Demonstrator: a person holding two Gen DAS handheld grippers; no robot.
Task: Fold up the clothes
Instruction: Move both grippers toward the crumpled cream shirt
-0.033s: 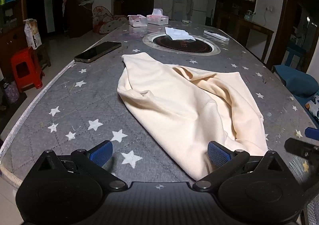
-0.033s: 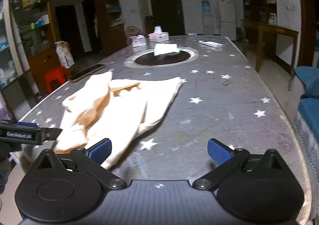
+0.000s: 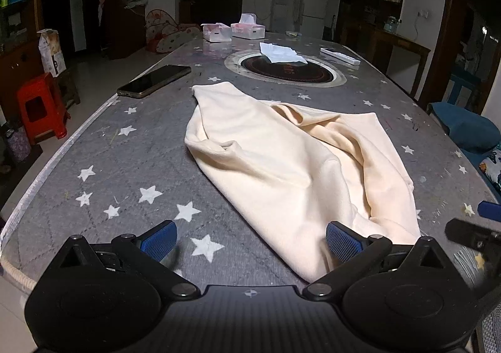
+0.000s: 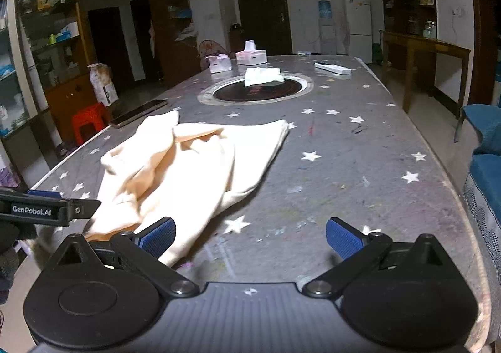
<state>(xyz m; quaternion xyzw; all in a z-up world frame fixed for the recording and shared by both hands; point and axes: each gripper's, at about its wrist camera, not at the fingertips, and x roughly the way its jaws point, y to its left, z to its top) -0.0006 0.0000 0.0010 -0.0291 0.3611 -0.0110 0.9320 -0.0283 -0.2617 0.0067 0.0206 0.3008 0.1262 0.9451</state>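
Observation:
A cream garment point(image 3: 281, 162) lies crumpled on the grey star-patterned table point(image 3: 125, 171); it also shows in the right wrist view point(image 4: 188, 165). My left gripper point(image 3: 250, 242) is open and empty at the near edge, its right blue pad point(image 3: 343, 242) over the garment's near corner. My right gripper point(image 4: 250, 238) is open and empty, its left pad point(image 4: 158, 235) beside the garment's near end. The left gripper also shows at the left edge of the right wrist view point(image 4: 47, 210), and the right gripper at the right edge of the left wrist view point(image 3: 476, 234).
A phone point(image 3: 155, 80) lies at the table's left edge. A round inset hob point(image 3: 286, 71) with a white tissue point(image 3: 281, 52) sits mid-table. Two tissue boxes point(image 3: 233, 30) and a white remote point(image 3: 339, 56) lie farther back. A red stool point(image 3: 39, 109) stands left; blue seats point(image 4: 485, 146) stand right.

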